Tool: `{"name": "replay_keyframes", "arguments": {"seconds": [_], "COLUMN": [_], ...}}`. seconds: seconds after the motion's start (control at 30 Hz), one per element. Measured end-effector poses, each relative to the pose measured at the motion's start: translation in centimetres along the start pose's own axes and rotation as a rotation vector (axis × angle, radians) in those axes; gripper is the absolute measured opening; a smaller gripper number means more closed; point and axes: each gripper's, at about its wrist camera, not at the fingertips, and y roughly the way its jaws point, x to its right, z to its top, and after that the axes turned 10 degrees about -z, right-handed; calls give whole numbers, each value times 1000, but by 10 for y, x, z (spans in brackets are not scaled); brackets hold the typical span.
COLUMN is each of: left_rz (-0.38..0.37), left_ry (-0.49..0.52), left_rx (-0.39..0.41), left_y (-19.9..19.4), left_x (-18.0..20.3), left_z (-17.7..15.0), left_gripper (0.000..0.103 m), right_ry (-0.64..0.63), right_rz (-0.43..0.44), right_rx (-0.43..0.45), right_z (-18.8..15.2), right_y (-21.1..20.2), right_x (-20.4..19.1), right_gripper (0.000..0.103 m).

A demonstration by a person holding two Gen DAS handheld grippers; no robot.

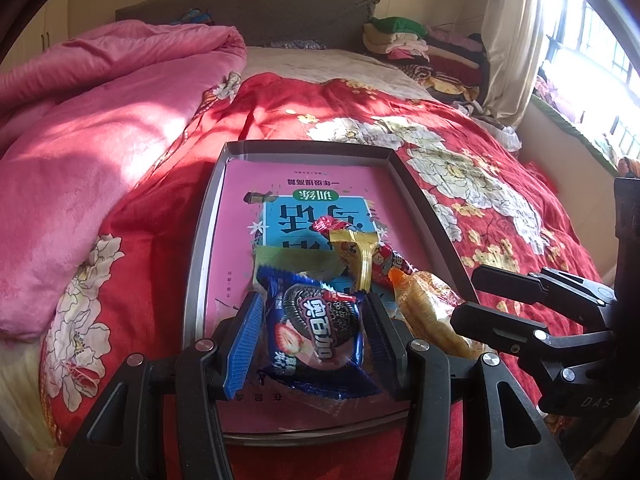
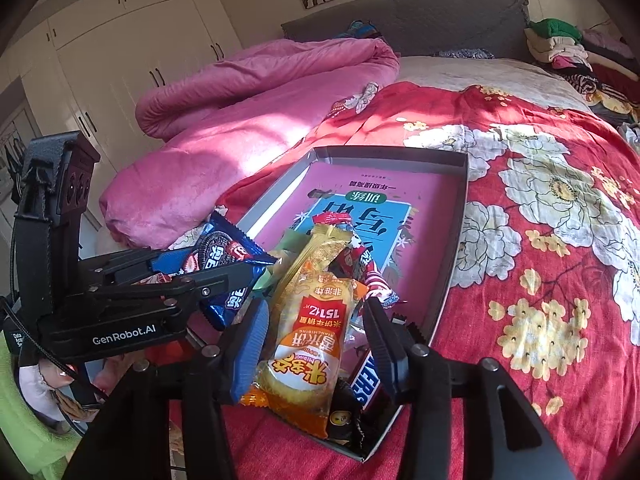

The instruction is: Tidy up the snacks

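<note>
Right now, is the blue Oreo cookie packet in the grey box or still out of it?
In, mostly: the blue Oreo cookie packet lies on the pink book inside the grey shallow box, between the left gripper's fingers.

Ahead of you lies a red bedspread printed with large white and yellow flowers [image 1: 460,168], sunlit in patches. To its left you see a rumpled pink plush quilt [image 1: 100,120] heaped along the bed. Behind them stands a grey upholstered headboard [image 1: 280,12], with a pile of folded clothes [image 1: 404,40] at its right end. A cream built-in wardrobe with dark handles [image 2: 132,52] fills the wall beyond the quilt.
</note>
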Motion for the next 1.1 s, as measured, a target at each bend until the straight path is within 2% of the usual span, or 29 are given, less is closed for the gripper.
{"name": "replay_keyframes", "arguments": {"seconds": [0.13,0.23,0.5,0.73,0.83,1.1], "left_rz": [-8,3,22,-15,11,36], "left_ry": [27,39,-27,-97,-107,-94], "left_rx": [42,76,45,-18,-26,-28], "left_y": [-12,-25,-49,-64,-66,-66], "left_x": [9,16,38,59,64,69], "left_z": [2,3,-7,-32,-39,-42], "left_gripper": [69,74,78,78,78,78], "right_ry": [-10,-28,-94,-64,-42,-35], "right_rz": [-34,-63,-130,-145,-153,-149], "right_rx": [39,77,167,139,114,76], "right_z": [4,7,4,-11,-20,-37], "right_y": [-14,-28,-78,-107,-114,-118], "right_x": [3,3,2,15,20,18], "right_gripper": [56,59,70,83,89,96]}}
